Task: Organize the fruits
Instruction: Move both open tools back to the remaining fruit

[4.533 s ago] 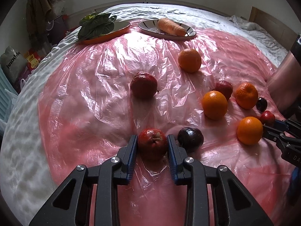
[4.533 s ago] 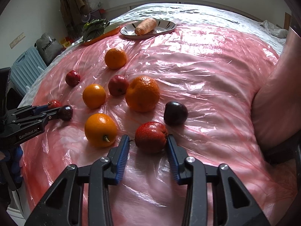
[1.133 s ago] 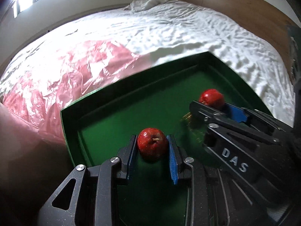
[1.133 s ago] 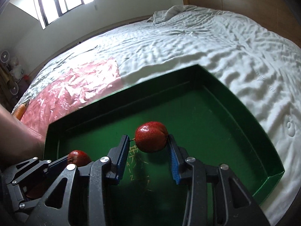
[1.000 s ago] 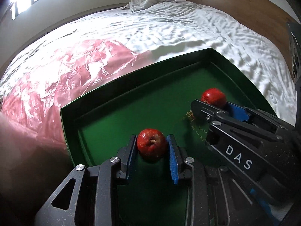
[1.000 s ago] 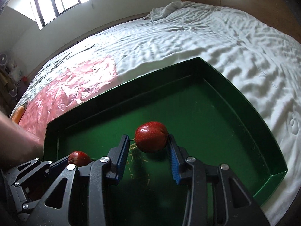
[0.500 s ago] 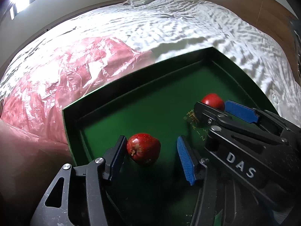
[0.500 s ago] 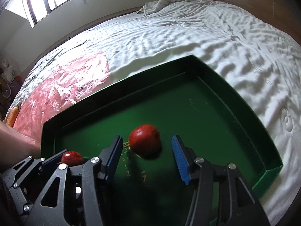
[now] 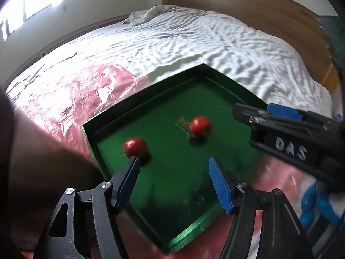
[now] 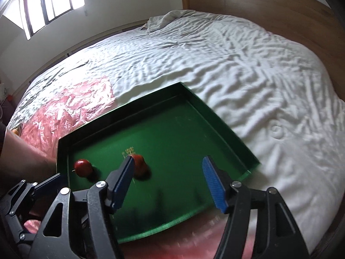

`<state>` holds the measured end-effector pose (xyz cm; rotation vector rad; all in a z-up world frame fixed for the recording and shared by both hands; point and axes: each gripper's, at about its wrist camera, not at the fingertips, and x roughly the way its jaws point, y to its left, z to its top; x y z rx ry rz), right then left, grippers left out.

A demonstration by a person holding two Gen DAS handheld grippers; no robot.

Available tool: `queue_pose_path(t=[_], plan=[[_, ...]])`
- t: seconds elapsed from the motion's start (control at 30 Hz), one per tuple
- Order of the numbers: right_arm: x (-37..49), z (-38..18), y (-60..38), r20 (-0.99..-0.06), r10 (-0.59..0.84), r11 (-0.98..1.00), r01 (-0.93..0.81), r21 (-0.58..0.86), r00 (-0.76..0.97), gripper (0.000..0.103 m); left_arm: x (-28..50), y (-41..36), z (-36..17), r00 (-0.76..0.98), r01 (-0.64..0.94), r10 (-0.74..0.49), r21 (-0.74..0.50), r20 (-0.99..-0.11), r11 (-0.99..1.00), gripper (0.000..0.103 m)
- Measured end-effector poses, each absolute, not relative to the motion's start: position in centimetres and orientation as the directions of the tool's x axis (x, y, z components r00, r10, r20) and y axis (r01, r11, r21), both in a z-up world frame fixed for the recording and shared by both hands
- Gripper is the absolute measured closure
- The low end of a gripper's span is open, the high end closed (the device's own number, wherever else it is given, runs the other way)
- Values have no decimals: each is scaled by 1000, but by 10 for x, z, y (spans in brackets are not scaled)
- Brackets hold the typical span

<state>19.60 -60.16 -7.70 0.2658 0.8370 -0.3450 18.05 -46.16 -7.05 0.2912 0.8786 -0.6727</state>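
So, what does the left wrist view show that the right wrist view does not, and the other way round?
Only the left wrist view: the right gripper from the side, with white letters on its black body, and something blue behind it.

Only the right wrist view: the window, part of the left gripper at the lower left, and the green tray's whole right wall.

Both: the tray on the white bed, two red apples lying free in it, pink plastic sheet, wooden headboard, and jaws with nothing between them.
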Motion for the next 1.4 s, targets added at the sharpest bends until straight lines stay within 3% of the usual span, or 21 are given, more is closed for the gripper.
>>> queue_pose_path(t=[0.3,0.57,1.13,1.4], plan=[[149,-63,-555,-760,-226,912,407,55,609,0,108,-404,-44,411,746,-511,-44,-755,665,39],[117,-65,-503,-781,-193,921,384,64,594,0,75,-343,-37,416,747,-512,-38,-751,663,39],[87,-69,-372,-811,-48,967,232,109,584,0,77,-191,-37,561,568,-370,19,-741,823,39],[76,-83,-291,-843,135,978,65,197,521,0,95,-103,-41,620,396,-244,29,-745,918,39]])
